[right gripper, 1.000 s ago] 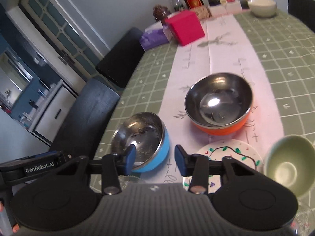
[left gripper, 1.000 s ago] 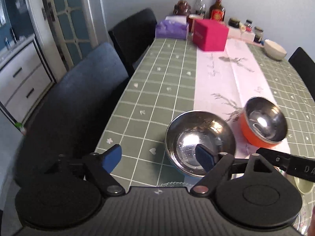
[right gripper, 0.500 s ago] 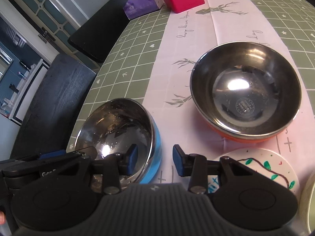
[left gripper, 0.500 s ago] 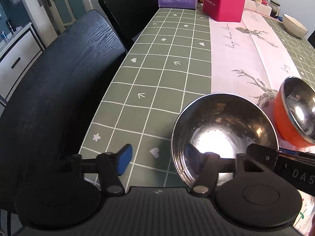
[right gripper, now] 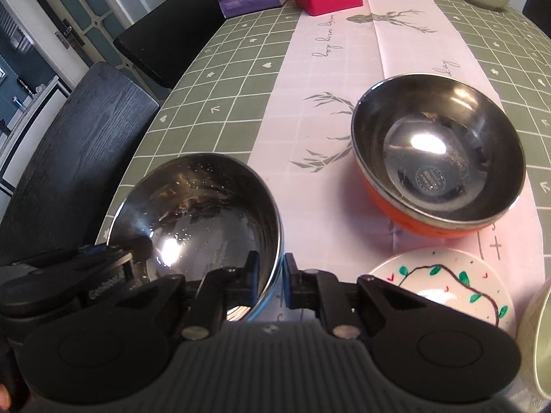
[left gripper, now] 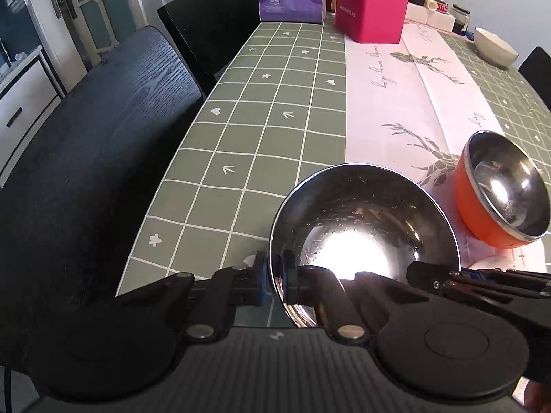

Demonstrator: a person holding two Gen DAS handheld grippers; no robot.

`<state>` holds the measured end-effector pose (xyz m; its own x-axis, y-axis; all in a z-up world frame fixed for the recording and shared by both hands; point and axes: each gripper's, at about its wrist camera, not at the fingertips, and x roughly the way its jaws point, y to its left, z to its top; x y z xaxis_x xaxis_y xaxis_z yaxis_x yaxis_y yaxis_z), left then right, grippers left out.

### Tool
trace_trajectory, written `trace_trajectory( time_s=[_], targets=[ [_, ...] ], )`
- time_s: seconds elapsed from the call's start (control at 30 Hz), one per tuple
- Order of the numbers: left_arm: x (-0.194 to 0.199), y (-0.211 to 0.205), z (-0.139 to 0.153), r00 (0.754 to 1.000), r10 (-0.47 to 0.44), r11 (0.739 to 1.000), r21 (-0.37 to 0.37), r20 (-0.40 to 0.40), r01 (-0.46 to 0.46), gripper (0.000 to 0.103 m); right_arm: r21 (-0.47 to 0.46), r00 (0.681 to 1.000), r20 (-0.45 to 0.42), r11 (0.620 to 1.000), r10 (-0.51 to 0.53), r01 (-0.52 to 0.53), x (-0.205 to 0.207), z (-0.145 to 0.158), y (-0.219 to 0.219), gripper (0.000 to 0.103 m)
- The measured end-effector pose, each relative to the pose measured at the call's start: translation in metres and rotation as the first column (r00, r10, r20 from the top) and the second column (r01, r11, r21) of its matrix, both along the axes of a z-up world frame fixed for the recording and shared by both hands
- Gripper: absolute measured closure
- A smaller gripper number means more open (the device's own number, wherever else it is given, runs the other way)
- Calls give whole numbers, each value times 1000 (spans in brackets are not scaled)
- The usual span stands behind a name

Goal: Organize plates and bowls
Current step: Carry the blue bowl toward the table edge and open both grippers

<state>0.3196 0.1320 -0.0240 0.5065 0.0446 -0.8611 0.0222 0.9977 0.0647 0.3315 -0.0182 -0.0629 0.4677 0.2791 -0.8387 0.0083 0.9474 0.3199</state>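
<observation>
A steel bowl with a blue outside [left gripper: 361, 230] [right gripper: 203, 206] sits near the table's front left edge. My left gripper [left gripper: 273, 280] is shut on its left rim, one finger inside and one outside. My right gripper [right gripper: 270, 280] is shut on its right rim, also astride the wall. An orange steel-lined bowl [left gripper: 499, 189] [right gripper: 437, 161] stands to the right on the pink runner. A white painted plate [right gripper: 444, 285] lies at front right, with a pale green bowl [right gripper: 537, 337] beside it.
Two black chairs [left gripper: 103, 137] stand along the table's left side. At the far end are a pink box [left gripper: 370, 12], a purple tissue pack [left gripper: 292, 3], bottles and jars, and a cream bowl [left gripper: 494, 46]. The table [left gripper: 275, 103] has a green checked cloth.
Both grippers moved down and forward to the blue bowl and closed on opposite sides of its rim. The bowls have not shifted.
</observation>
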Motion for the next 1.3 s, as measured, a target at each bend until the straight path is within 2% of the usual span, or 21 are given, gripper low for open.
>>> trace_trajectory(
  time_s=[0.2,0.37,0.53,0.7,0.83,1.0,1.13,1.3],
  targets=[
    [-15,-5,20,999,-19,1000,8,38,19,93,12,999,35,999,-40,40,-12,25,-4,92],
    [-40,-15,46,997,-36,999,14,68,35,93,32,996,67,998,-64,62,-39,51,-13,92],
    [-78,-42,73,991,-84,996,48,104,79,93,11,991,112,997,-78,77,-83,81,-29,92],
    [-122,-73,91,985,-138,990,43,103,135,93,24,986,121,993,-114,112,-139,101,-62,92],
    [-162,-98,86,977,-198,980,33,77,196,93,25,984,103,990,-143,142,-189,103,-92,92],
    [-217,-118,66,967,-250,968,-10,43,251,92,9,981,72,984,-179,178,-254,91,-121,91],
    [-255,-133,50,964,-265,964,2,16,265,93,-6,983,34,984,-179,179,-299,72,-134,91],
    [-294,-144,31,958,-285,958,20,-9,285,94,4,985,-12,985,-173,173,-336,50,-143,91]
  ],
)
